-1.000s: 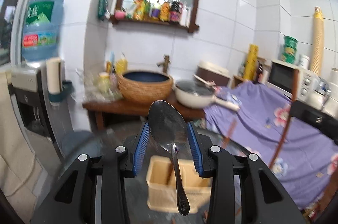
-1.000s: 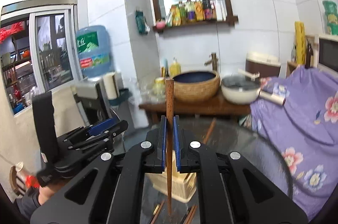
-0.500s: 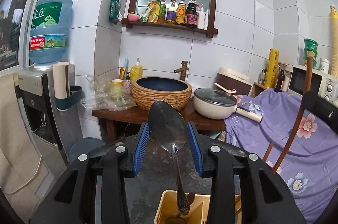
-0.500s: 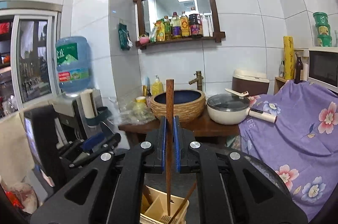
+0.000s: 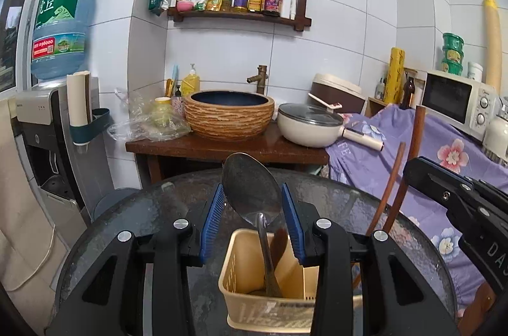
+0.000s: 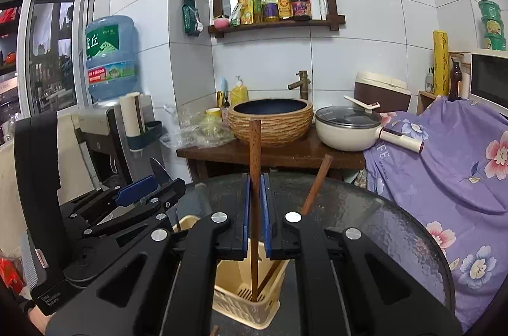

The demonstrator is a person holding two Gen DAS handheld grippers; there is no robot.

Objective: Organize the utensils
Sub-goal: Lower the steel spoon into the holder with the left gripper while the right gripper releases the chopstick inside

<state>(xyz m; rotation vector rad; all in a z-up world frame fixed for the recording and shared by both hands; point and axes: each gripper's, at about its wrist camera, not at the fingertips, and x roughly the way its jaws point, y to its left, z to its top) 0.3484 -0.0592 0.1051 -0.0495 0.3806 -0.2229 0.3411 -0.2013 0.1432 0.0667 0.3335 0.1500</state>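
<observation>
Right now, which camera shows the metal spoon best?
The left wrist view: the shiny metal spoon sits centred between the left gripper's jaws, handle down in the beige plastic utensil caddy. The right wrist view shows only its bowl's tip.

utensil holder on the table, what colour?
Pale yellow-beige plastic utensil holder with slotted walls; clearest in the left wrist view.

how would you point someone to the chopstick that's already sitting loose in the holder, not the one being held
Find the round dark glass table, then the beige utensil holder on it. Two brown chopsticks rise from it: the one you want leans right with nothing gripping it, unlike the upright chopstick clamped in the right gripper.
</observation>
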